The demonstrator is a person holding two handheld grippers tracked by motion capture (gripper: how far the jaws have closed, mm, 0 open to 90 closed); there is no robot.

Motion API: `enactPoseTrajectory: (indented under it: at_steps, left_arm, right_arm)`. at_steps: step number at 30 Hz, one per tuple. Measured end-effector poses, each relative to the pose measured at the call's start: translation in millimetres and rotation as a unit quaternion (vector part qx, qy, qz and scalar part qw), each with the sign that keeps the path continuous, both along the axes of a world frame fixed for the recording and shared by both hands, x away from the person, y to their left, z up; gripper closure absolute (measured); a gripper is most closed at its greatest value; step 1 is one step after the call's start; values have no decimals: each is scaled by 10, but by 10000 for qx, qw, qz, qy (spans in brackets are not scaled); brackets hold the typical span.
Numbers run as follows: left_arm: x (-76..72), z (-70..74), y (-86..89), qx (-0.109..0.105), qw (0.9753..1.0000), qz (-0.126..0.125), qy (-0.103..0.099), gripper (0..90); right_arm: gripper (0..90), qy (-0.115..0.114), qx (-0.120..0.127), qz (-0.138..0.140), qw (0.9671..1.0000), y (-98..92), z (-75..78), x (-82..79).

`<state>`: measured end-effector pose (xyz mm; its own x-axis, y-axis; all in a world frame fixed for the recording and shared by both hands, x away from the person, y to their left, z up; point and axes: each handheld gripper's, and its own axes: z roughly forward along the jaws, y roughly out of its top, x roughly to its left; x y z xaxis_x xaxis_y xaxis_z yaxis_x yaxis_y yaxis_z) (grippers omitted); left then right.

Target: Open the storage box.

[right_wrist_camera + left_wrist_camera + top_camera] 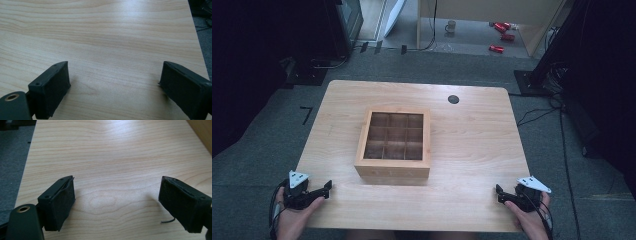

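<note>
Now | wooden grid box (393, 142) mid-table (472, 150): looks rigid, fairly heavy; grip opposite side walls | left claw (326, 189), right claw (500, 194): spread wide, empty

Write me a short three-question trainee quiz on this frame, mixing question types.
1. True or false: the wooden box on the table has a lid on it.
2. How many compartments does the box have? A) four B) six C) nine
3. Fill in: the left gripper and the right gripper both rest near the table's ____ edge, one at each corner.

Key: 1. False, it is open on top. 2. C, three rows of three. 3. Near, the person's side; both have their jaws apart with nothing between them.
</note>
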<state>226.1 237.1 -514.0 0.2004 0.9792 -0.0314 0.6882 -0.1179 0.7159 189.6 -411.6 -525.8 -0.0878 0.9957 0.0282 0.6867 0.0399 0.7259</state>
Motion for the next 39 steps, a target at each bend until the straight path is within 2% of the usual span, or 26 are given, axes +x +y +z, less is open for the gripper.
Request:
enactPoseTrajectory:
  at_steps: [2, 3, 4, 7, 11, 12, 15, 19, 20, 25, 29, 33, 36, 39]
  left_arm:
    - [-3, 11, -5, -4, 10000, -3, -39, 142]
    - [-3, 40, -19, -183, 9998, -39, -92, 142]
    - [-3, 56, -35, -251, 9996, -62, -111, 143]
    - [-3, 98, -84, -287, 9993, -138, -177, 144]
    - [-5, 192, -189, -438, 9980, -348, -305, 145]
    - [-3, 227, -241, -526, 9970, -459, -339, 147]
    - [2, 246, -298, -572, 9961, -558, -365, 147]
    - [14, 259, -411, -593, 9949, -737, -365, 150]
    - [19, 271, -479, -604, 9937, -873, -361, 150]
    - [31, 288, -559, -626, 9923, -994, -385, 154]
    - [41, 287, -660, -731, 9899, -1160, -347, 163]
    - [59, 280, -762, -767, 9887, -1241, -340, 232]
    - [75, 285, -807, -972, 9869, -1224, -406, 298]
    - [82, 290, -856, -1040, 9848, -1321, -435, 339]
  right_arm:
    - [79, 5, -1, 2, 10000, 0, 0, 2]
    - [79, 9, 6, 0, 10000, 1, 0, 2]
    - [79, 8, 5, 0, 10000, 1, 0, 2]
    - [79, 7, 3, 0, 10000, 1, 1, 2]
    - [82, 12, 2, -61, 10000, 11, 3, 9]
    - [85, -3, -8, -92, 10000, 17, 3, 13]
    - [125, -75, -79, -139, 9998, 31, 6, 14]
    - [138, -184, 14, -188, 9997, 86, 40, 25]
    - [145, -253, 49, -170, 9995, 130, 78, 27]
    - [155, -388, 161, -90, 9991, 249, 151, 36]
    - [165, -445, 167, 24, 9989, 348, 197, 48]
    - [186, -522, 263, 75, 9983, 429, 261, 53]
    - [199, -608, 366, 147, 9974, 506, 325, 61]
    - [226, -652, 407, 203, 9968, 568, 372, 69]
